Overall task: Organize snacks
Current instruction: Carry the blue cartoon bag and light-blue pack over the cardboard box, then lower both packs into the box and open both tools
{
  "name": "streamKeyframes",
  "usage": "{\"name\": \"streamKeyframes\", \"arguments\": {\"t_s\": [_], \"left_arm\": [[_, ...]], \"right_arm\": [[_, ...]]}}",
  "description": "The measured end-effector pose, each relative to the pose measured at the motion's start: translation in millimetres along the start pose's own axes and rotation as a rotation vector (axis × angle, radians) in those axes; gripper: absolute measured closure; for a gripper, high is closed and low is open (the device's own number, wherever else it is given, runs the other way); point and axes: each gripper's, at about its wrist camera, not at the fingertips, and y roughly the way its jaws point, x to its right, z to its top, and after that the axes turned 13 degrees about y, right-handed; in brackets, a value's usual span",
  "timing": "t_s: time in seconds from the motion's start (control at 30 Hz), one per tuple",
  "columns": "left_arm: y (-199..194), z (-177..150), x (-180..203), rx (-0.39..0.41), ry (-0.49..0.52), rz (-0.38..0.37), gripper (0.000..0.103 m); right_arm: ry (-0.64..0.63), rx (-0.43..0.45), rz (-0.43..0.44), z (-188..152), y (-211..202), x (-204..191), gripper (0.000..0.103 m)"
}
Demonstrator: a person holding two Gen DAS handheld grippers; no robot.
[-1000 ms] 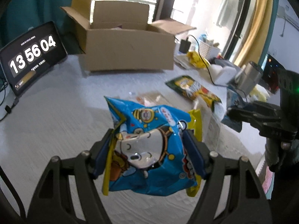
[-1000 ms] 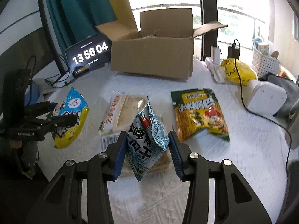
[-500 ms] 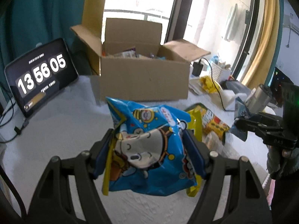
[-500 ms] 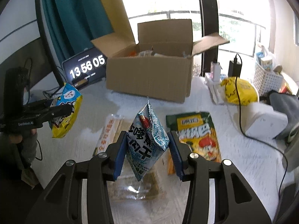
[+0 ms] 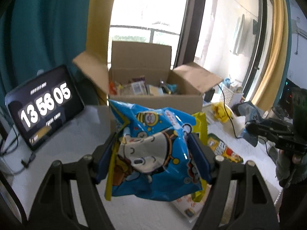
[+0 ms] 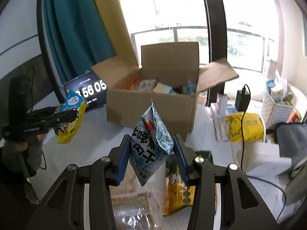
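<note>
My left gripper [image 5: 153,153] is shut on a blue and yellow cartoon snack bag [image 5: 153,149], held above the table in front of the open cardboard box [image 5: 155,101]. My right gripper [image 6: 151,153] is shut on a pale blue triangular snack pouch [image 6: 151,143], also lifted, facing the same box [image 6: 151,107], which holds several snacks. The left gripper with its bag [image 6: 70,118] shows at the left of the right wrist view. A yellow-green chip bag [image 6: 178,191] and a clear-wrapped pack [image 6: 132,201] lie on the table below.
A tablet clock [image 5: 44,105] stands left of the box. A yellow bag [image 6: 245,128], a charger cable [image 6: 243,115], a white basket [image 6: 278,107] and a grey cloth [image 6: 293,140] lie to the right. Box flaps stick out on both sides.
Both grippers have risen with their bags and moved closer to the box; its contents now show over the front wall.
</note>
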Motion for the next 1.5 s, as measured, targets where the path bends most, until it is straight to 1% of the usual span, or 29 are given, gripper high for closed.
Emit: {"name": "streamKeyframes", "arguments": {"t_s": [0.07,0.23,0.47,0.73,0.83,0.97,1.03,1.17,1.23,1.37,1.5], "left_arm": [[1,12,-2,0.023,0.028,0.017,0.028],[2,37,-6,0.081,0.055,0.044,0.028],[4,66,-15,0.153,0.051,0.076,0.028],[18,89,-25,0.194,0.010,0.105,0.028],[26,98,-30,0.213,-0.011,0.104,0.028],[39,112,-33,0.244,-0.020,0.108,0.028],[46,117,-36,0.251,-0.031,0.109,0.028],[68,124,-44,0.264,-0.097,0.092,0.028],[79,128,-46,0.270,-0.104,0.107,0.028],[102,130,-51,0.244,-0.104,0.089,0.028],[123,134,-58,0.204,-0.102,0.082,0.027]], "right_arm": [[-0.014,0.014,-0.006,8,1,-1,0.056],[-0.064,0.073,-0.029,33,-1,-6,0.056],[-0.103,0.160,-0.030,67,0,-11,0.056],[-0.043,0.219,-0.049,94,20,0,0.056],[-0.035,0.242,-0.098,104,30,6,0.056],[0.003,0.271,-0.120,118,38,16,0.056],[0.018,0.287,-0.136,126,41,20,0.056],[0.074,0.329,-0.165,142,58,31,0.056],[0.089,0.348,-0.175,148,68,31,0.056],[0.069,0.355,-0.216,154,87,25,0.056],[0.057,0.331,-0.213,151,101,25,0.056]]}}
